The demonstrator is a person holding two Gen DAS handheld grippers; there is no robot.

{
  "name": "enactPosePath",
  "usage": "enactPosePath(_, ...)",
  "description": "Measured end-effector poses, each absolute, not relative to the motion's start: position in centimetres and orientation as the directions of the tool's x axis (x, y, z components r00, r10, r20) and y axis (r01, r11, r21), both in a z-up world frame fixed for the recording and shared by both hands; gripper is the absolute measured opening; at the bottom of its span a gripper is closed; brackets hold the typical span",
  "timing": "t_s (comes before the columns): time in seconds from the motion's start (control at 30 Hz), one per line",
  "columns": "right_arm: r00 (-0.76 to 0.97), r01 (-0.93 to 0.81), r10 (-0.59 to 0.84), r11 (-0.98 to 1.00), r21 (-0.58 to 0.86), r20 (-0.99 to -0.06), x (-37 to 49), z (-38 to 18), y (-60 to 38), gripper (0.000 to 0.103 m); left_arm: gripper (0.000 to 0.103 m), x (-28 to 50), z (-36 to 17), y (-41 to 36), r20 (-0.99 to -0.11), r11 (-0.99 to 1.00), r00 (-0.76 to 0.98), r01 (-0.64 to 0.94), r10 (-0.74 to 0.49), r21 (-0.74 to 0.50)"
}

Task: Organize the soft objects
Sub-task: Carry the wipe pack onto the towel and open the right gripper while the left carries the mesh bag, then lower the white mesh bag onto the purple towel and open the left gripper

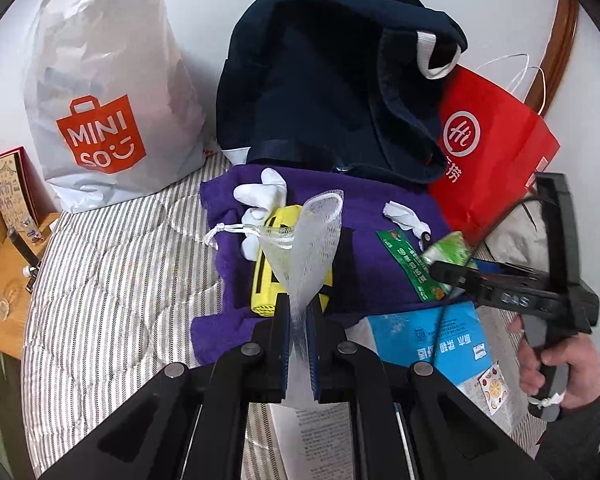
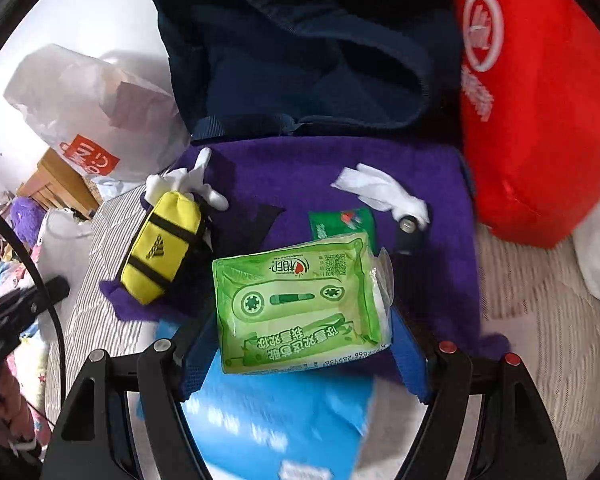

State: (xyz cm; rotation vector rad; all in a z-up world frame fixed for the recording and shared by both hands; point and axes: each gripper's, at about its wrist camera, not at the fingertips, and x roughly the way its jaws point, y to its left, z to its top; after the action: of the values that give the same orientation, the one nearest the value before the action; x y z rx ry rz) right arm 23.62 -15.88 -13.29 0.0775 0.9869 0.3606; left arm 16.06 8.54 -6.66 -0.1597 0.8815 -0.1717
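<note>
My left gripper point(image 1: 298, 312) is shut on a white mesh drawstring pouch point(image 1: 304, 240) and holds it up above a purple towel point(image 1: 364, 276). My right gripper point(image 2: 304, 340) is shut on a green tissue pack point(image 2: 300, 300), held above the towel point(image 2: 300, 176); it also shows in the left wrist view point(image 1: 450, 250). On the towel lie a yellow mini bag point(image 2: 162, 246), white gloves point(image 2: 384, 192) and a green flat packet point(image 2: 342, 222). An open navy backpack point(image 1: 320, 80) stands behind the towel.
A white Miniso bag point(image 1: 108, 92) stands at the back left, a red paper bag point(image 1: 492, 160) at the back right. A blue packet point(image 1: 432, 340) lies on the striped bed point(image 1: 108, 280). A wooden side table point(image 1: 4, 280) is at the left.
</note>
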Motion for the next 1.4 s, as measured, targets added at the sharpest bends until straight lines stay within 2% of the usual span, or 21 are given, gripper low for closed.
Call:
enactPosePath(0.8,0.330,-0.232,0.218,0.962,0.145,-0.919,29.3,-18.3,-10.0,0.077,0.008,16.5,-7.3,10.7,-0.742,0.963,0.624,0.075,-0.247,-0.257)
enactPosePath(1.03,0.314,-0.257,0.199,0.959,0.119,-0.928,29.4,-18.7,-8.7,0.082,0.008,16.4,-7.2,10.8,-0.746,0.963,0.618,0.073,-0.248,-0.259)
enactPosePath(1.4,0.320,-0.269,0.312,0.935,0.230,-0.894,27.9,-16.5,-10.7,0.083,0.008,17.4,-7.6,10.0,-0.764,0.966,0.597,0.076,-0.243,-0.248)
